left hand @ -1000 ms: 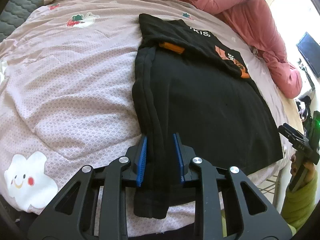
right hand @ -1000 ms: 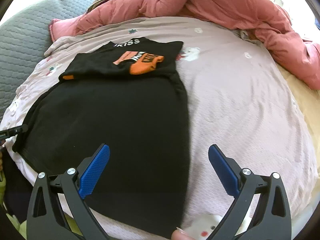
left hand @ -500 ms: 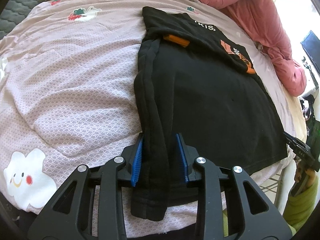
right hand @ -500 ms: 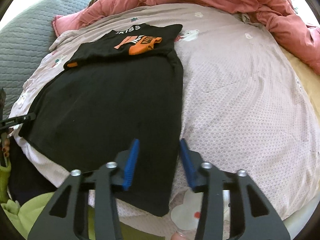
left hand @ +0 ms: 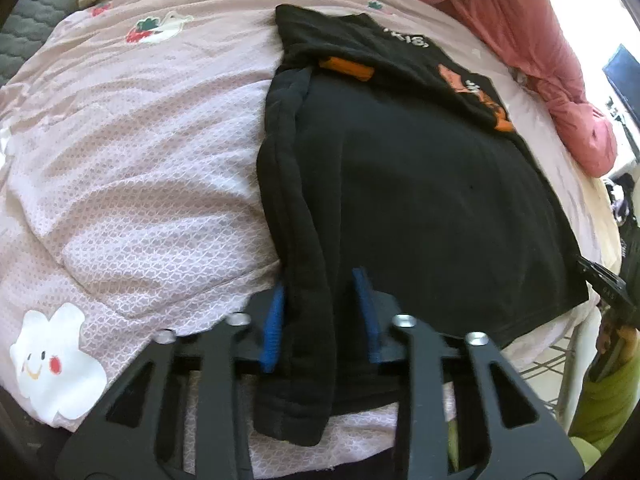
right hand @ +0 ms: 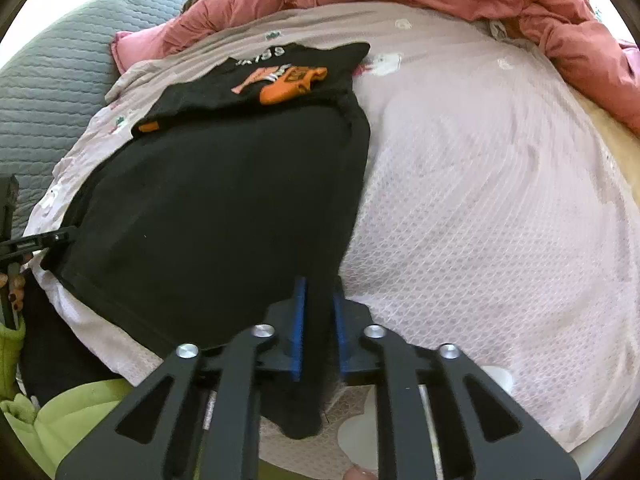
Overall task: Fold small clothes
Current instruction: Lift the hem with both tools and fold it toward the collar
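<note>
While the black shirt (left hand: 420, 200) lies flat on my pink bedsheet (left hand: 140, 160), its far end folded back to show orange print, my left gripper (left hand: 320, 312) has just been closing and pinches the near left corner. My right gripper (right hand: 318, 320) clamps the near right corner, jaws nearly together.

Lighting: daylight, bright, entering from the upper right in both views; the window area beyond the pink quilt (left hand: 532, 40) is blown out to white. Bedsheet (left hand: 132, 168) evenly lit, with soft shadows in its creases. Black garment (left hand: 420, 184) shows almost no surface detail, and its folds merge into flat dark. Distortion: strong fisheye curvature, with black vignette at all 4 corners. Blur: slight smear across the 2 views.
</note>
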The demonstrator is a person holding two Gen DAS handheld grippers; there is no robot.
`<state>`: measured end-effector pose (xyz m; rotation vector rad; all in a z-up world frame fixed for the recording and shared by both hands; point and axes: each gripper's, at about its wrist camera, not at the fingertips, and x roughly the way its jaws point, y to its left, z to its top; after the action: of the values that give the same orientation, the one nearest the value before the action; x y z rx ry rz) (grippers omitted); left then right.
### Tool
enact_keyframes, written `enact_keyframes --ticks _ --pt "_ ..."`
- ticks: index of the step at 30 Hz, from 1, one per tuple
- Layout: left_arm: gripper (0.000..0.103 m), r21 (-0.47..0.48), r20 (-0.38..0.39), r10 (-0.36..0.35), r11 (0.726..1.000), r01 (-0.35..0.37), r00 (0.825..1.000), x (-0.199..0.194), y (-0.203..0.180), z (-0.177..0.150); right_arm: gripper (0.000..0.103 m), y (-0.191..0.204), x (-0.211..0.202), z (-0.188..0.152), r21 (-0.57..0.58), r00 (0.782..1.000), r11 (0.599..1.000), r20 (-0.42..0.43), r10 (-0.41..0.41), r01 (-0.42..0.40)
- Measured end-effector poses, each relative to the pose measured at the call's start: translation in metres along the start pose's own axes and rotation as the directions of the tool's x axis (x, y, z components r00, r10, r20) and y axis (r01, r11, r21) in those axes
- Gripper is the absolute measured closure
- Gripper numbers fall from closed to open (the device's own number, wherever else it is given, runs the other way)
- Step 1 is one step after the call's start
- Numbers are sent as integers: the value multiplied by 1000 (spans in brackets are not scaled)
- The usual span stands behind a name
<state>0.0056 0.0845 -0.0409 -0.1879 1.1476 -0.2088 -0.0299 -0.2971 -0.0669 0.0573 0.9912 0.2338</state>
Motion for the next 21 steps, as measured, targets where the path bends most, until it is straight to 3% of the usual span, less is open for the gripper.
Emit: enact_keyframes --ticks 1,5,14,21 --pt "95 -4 14 -21 1000 21 1000 -3 1 0 94 0 -4 2 -3 1000 1000 12 7 -7" --pt "98 -28 46 -44 999 46 998 -10 5 0 95 1 -18 9 -9 998 1000 59 22 -22" --pt "100 -22 159 -36 999 41 987 -39 0 7 95 4 -43 34 -13 983 998 174 60 -59" --pt "100 -30 225 -58 997 67 973 -56 -7 34 95 -2 -52 67 34 961 997 271 61 -73"
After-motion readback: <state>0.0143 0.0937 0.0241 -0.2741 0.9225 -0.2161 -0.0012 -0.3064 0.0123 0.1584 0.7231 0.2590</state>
